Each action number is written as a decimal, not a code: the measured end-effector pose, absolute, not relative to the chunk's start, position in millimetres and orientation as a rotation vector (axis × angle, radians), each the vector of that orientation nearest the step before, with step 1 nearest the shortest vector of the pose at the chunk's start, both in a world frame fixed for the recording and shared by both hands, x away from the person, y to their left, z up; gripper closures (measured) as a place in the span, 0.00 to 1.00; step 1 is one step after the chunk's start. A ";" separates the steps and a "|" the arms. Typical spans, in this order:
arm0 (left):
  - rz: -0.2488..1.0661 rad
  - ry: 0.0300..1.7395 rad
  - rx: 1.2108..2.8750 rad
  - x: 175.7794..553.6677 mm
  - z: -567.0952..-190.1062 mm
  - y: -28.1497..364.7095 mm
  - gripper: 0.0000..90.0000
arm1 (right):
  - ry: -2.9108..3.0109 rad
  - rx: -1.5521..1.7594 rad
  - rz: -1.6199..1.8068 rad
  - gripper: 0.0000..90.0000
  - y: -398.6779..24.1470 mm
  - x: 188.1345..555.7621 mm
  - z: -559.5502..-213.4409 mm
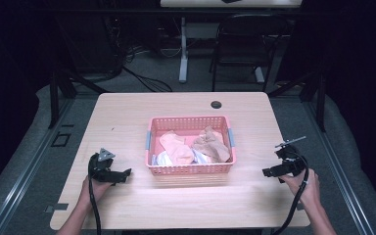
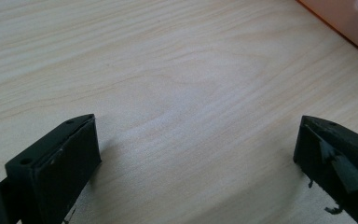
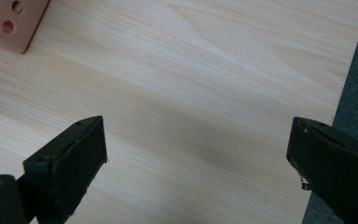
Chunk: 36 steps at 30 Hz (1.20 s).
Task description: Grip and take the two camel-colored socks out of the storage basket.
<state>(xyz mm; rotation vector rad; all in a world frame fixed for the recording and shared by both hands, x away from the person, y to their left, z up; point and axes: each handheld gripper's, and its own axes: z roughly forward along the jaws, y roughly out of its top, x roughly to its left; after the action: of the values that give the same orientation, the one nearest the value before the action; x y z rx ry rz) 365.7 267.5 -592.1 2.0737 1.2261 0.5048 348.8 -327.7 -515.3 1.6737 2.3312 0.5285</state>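
Cloths (image 1: 191,146) lie in the pink basket (image 1: 190,169) mid-worktop (image 1: 127,112); left gripper (image 1: 122,175) and right gripper (image 1: 268,172) flank it, jaws wide apart, holding nothing.

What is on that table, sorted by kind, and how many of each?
Pink plastic basket: 1
Peach cloth pieces lying in the basket, one at its left and one at its right: 2
White cloth showing beneath them, too bunched to count apart: at least 1
Handheld grippers, the left gripper and the right gripper, both open: 2
Total: at least 6
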 end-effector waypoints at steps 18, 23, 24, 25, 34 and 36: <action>0.506 1.226 2.073 365.5 -592.1 267.3 0.00 | 2.366 1.601 0.623 0.06 -325.6 351.1 -502.1; 0.505 1.224 2.077 365.4 -592.0 267.5 0.00 | 2.407 1.557 0.621 0.07 -322.8 353.5 -488.9; 0.507 1.225 2.074 365.4 -592.2 267.4 0.00 | 2.416 1.551 0.607 0.07 -322.3 353.8 -486.3; 0.509 1.225 2.072 365.4 -592.3 267.3 0.00 | 2.419 1.554 0.619 0.08 -320.9 354.0 -483.4; 0.509 1.226 2.072 365.3 -592.3 267.3 0.00 | 2.549 1.572 0.525 0.01 -304.5 366.5 -462.2; 0.508 1.227 2.072 365.2 -592.3 267.2 0.00 | 2.586 1.561 0.484 0.01 -297.1 369.9 -456.8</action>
<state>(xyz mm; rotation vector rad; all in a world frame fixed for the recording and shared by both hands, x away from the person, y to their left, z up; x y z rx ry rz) 365.2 267.2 -592.3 2.0718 1.2269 0.5083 369.9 -297.1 -456.8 1.5605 2.5864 0.4844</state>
